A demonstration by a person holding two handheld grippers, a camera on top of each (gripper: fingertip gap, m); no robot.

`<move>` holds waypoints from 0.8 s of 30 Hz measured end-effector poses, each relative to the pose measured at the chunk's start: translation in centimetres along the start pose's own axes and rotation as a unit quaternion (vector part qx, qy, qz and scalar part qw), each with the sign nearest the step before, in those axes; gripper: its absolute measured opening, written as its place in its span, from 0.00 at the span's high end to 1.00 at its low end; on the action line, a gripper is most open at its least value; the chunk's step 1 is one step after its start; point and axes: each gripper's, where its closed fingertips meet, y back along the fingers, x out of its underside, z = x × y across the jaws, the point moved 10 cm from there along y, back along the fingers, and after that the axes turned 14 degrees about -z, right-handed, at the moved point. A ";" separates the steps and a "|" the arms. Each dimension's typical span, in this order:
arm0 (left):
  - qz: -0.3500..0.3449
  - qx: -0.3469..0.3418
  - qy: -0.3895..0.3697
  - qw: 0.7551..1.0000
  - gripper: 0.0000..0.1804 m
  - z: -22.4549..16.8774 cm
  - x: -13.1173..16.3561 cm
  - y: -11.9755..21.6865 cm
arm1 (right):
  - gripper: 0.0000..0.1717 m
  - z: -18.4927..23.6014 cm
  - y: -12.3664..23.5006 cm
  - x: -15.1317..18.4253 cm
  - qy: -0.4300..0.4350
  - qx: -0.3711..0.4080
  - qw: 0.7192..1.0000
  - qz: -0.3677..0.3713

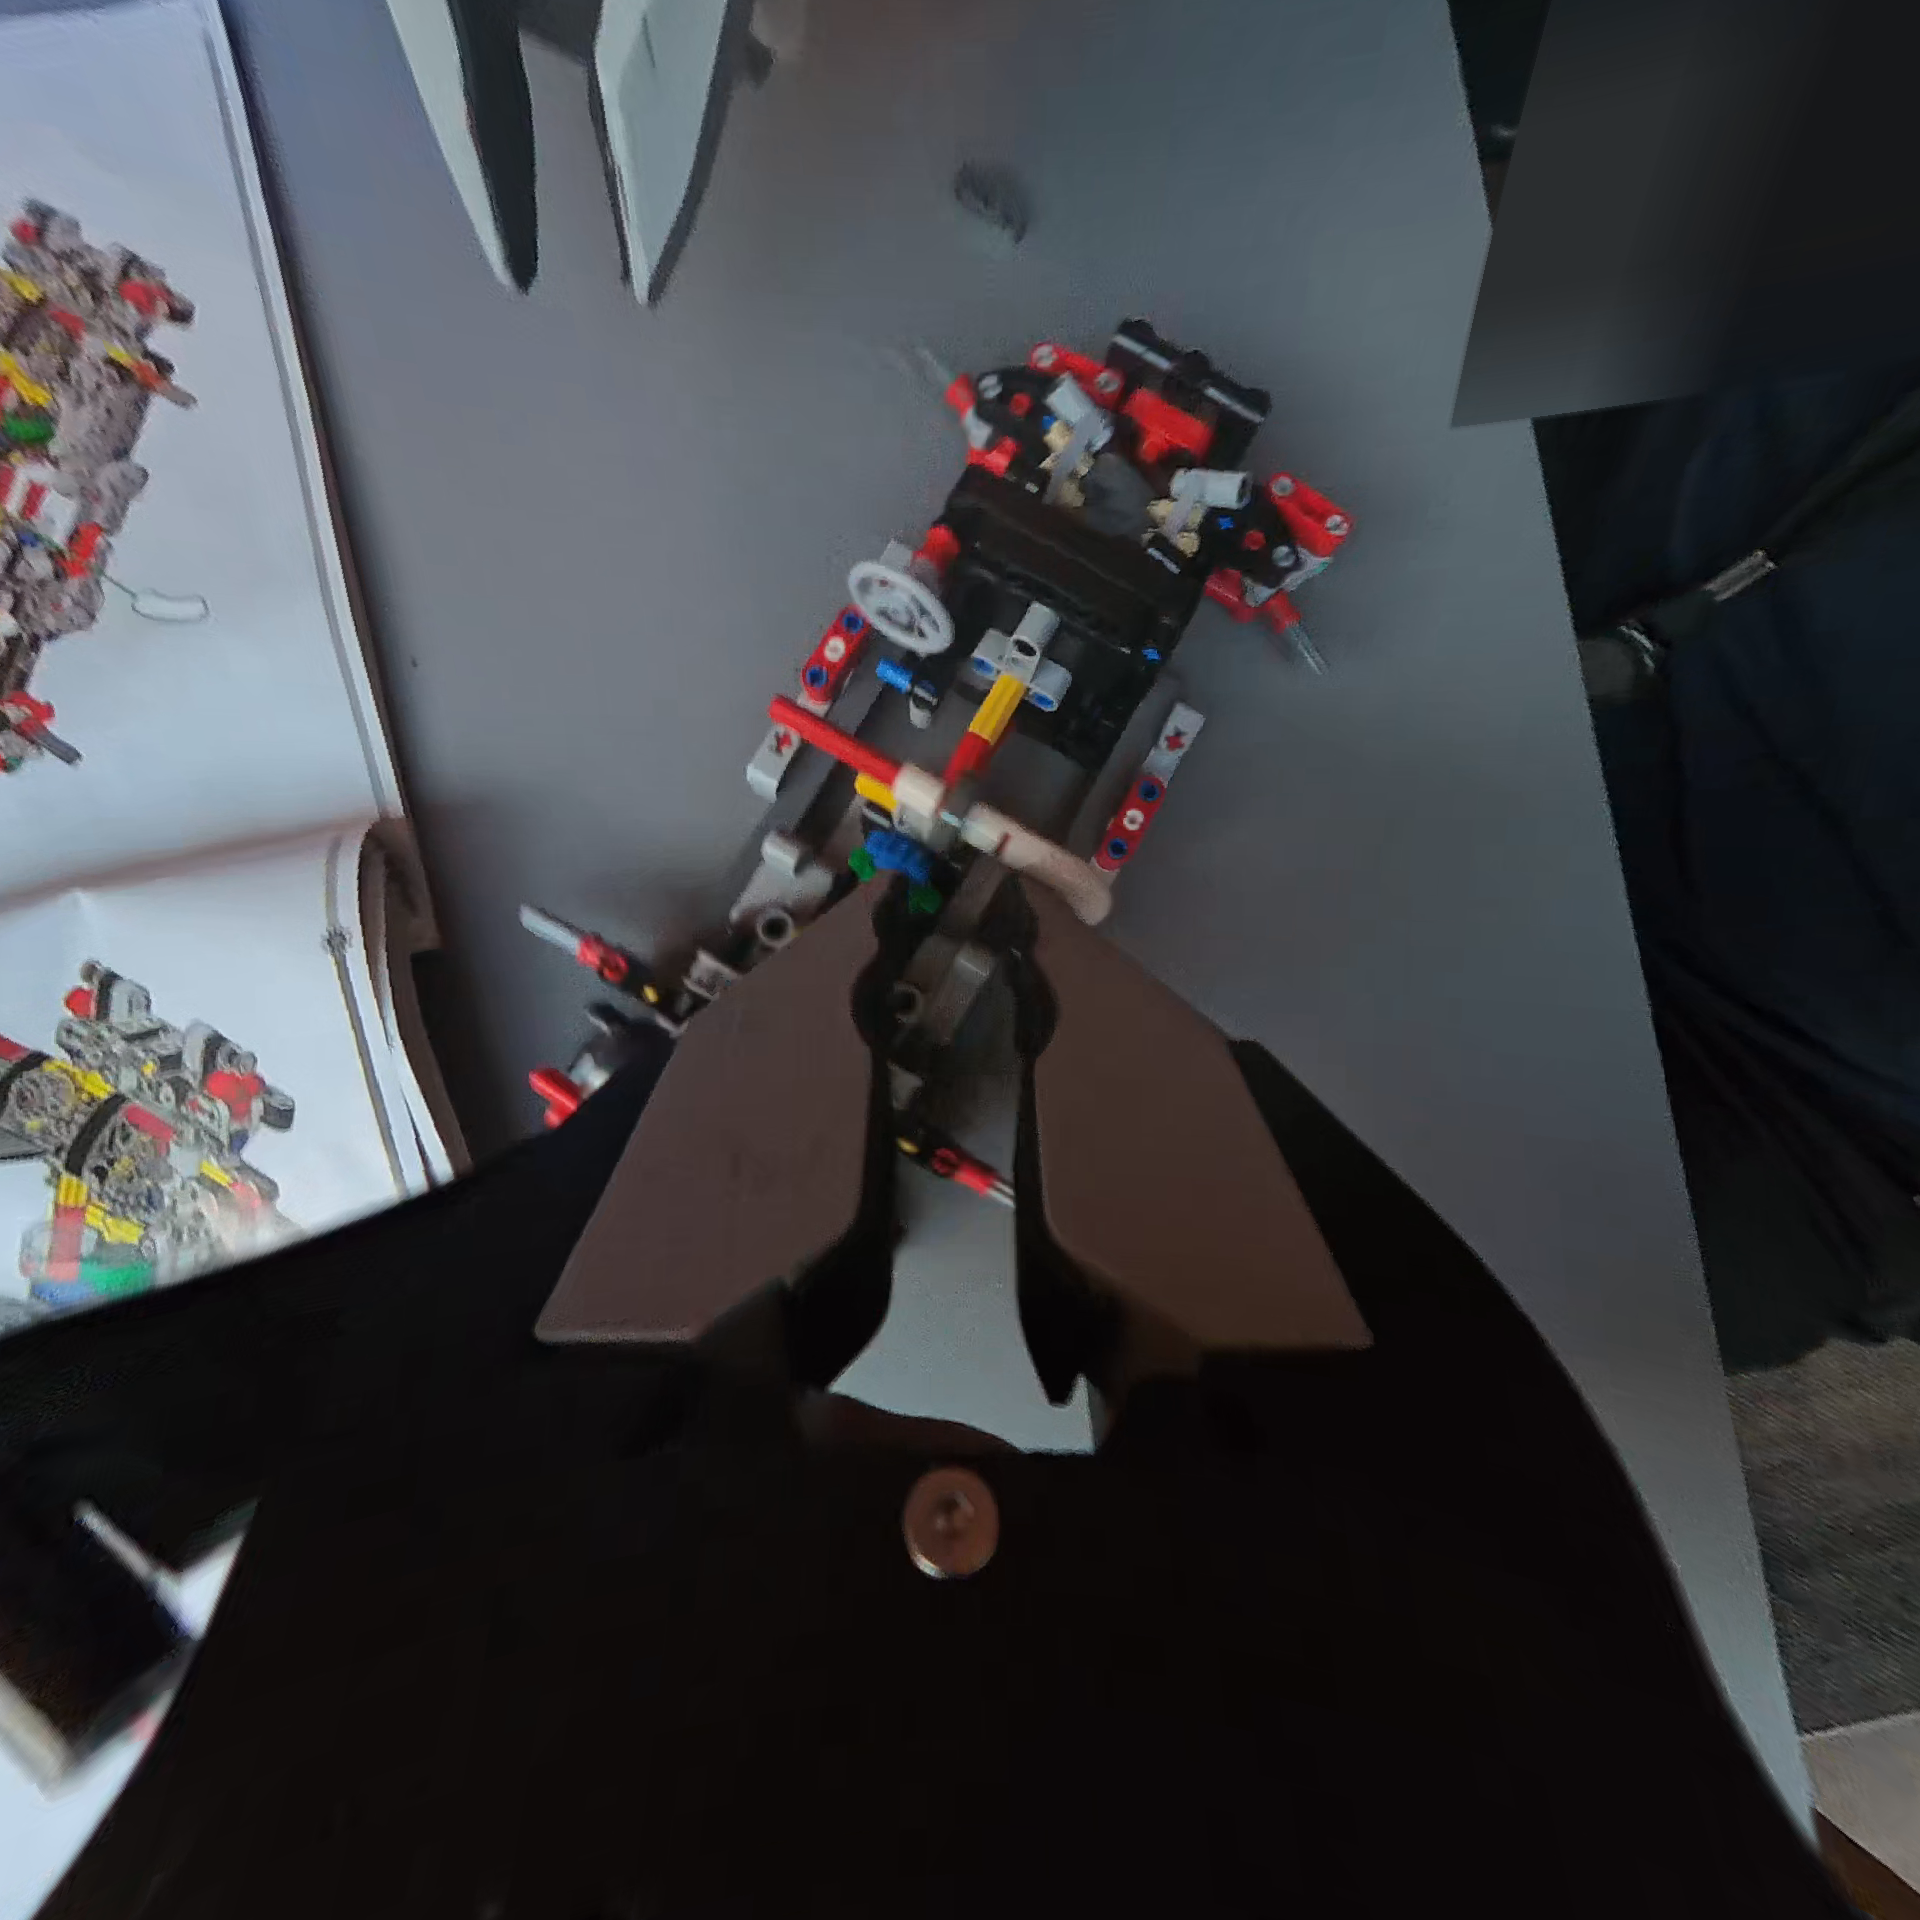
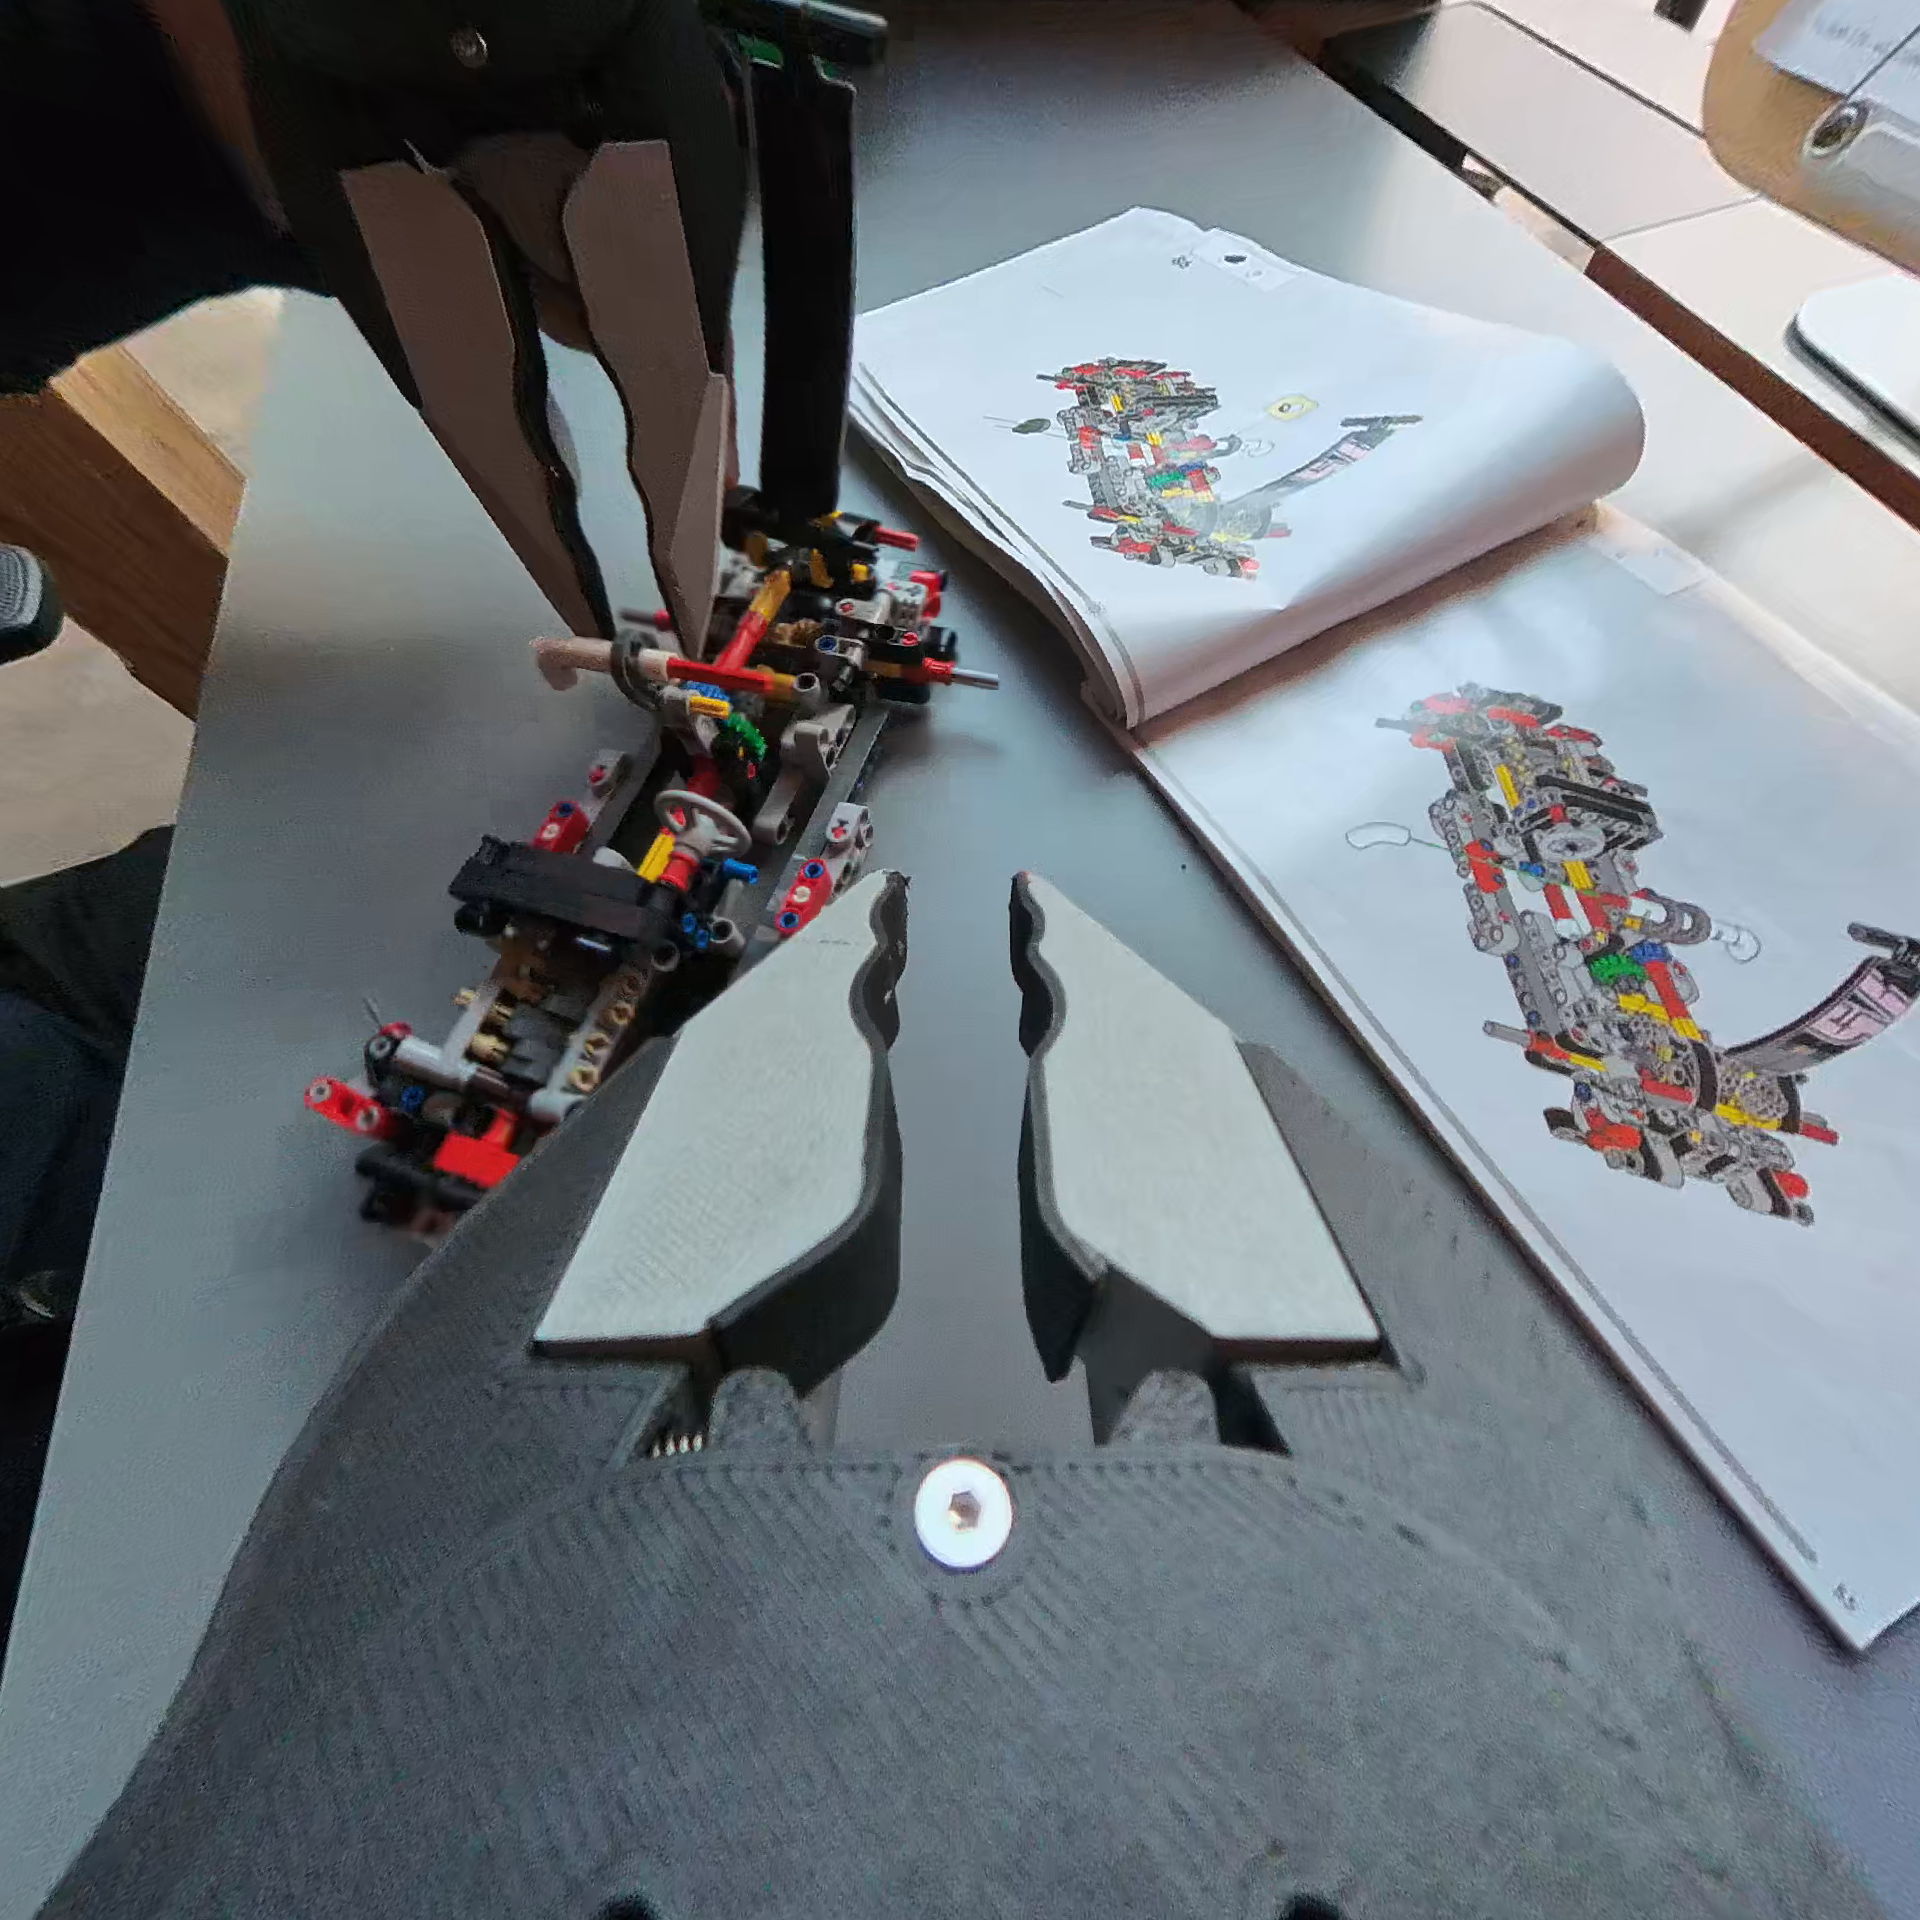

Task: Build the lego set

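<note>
The brick-built chassis (image 2: 634, 842) lies on the grey desk (image 2: 1039, 790), its long axis running from lower left to upper centre in the right wrist view. The left gripper (image 2: 644, 629) stands over its far end, fingers slightly apart astride a grey beam; contact is hard to make out. The right gripper (image 2: 958, 883) hovers beside the chassis, fingers apart and bare. An open instruction booklet (image 2: 1403, 644) lies at right, cut off.
</note>
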 end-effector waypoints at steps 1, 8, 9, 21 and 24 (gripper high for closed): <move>0.008 -0.006 0.008 1.000 0.90 0.0 0.2 0.2 | 0.90 -0.1 0.1 0.0 -0.006 -0.001 1.000 0.004; -0.033 -0.051 0.032 0.998 0.85 -0.5 0.7 2.0 | 0.92 -0.6 1.0 0.2 -0.019 0.011 1.000 0.012; -0.045 -0.059 0.034 0.997 0.85 -0.6 0.6 2.4 | 0.92 -0.8 1.2 0.2 -0.023 0.014 1.000 0.008; -0.134 -0.183 0.113 0.967 0.79 -5.7 2.7 4.3 | 0.93 -1.3 1.4 0.4 -0.037 0.020 0.999 0.007; -0.140 -0.197 0.145 0.960 0.77 -7.1 3.6 3.7 | 0.93 -1.3 1.6 0.4 -0.040 0.013 0.999 0.002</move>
